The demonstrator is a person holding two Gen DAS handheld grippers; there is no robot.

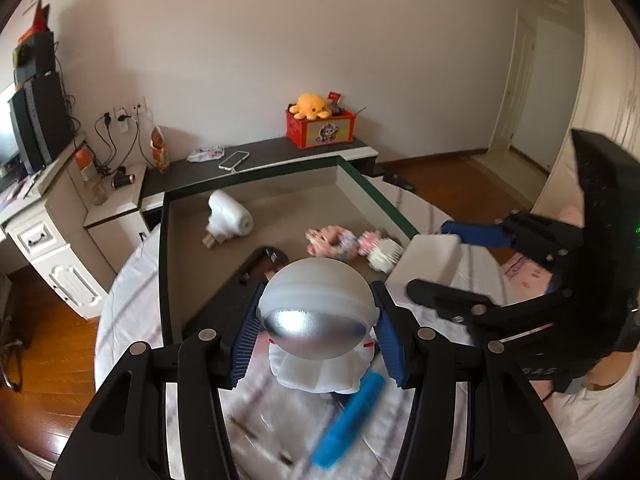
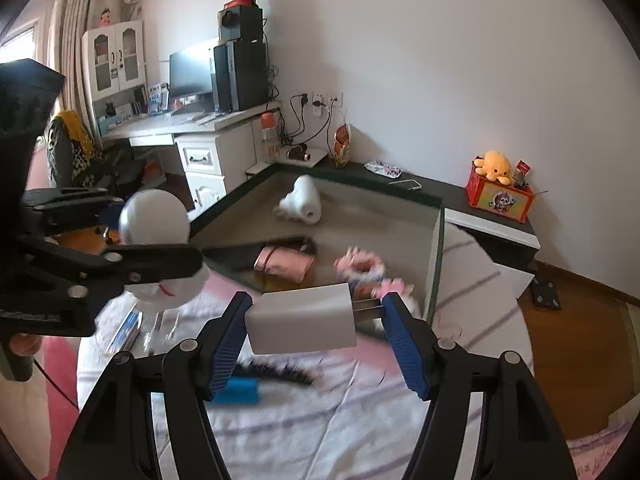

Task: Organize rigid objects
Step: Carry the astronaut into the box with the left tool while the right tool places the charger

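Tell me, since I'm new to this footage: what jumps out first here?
The left tongs grip a white astronaut figure with a mirrored visor, held over the bed. Beside it, the right tongs clamp a white plug adapter near the edge of the big grey tray, where a white toy and pink scrunchies already lie.

Your colours — white things, blue pads

Between your left pads [image 1: 245, 343] sits a white astronaut figure [image 1: 318, 320] with a silver visor; below it, a bright blue comb [image 1: 348, 420] — the sheet [image 2: 320, 420] white, purple-striped.
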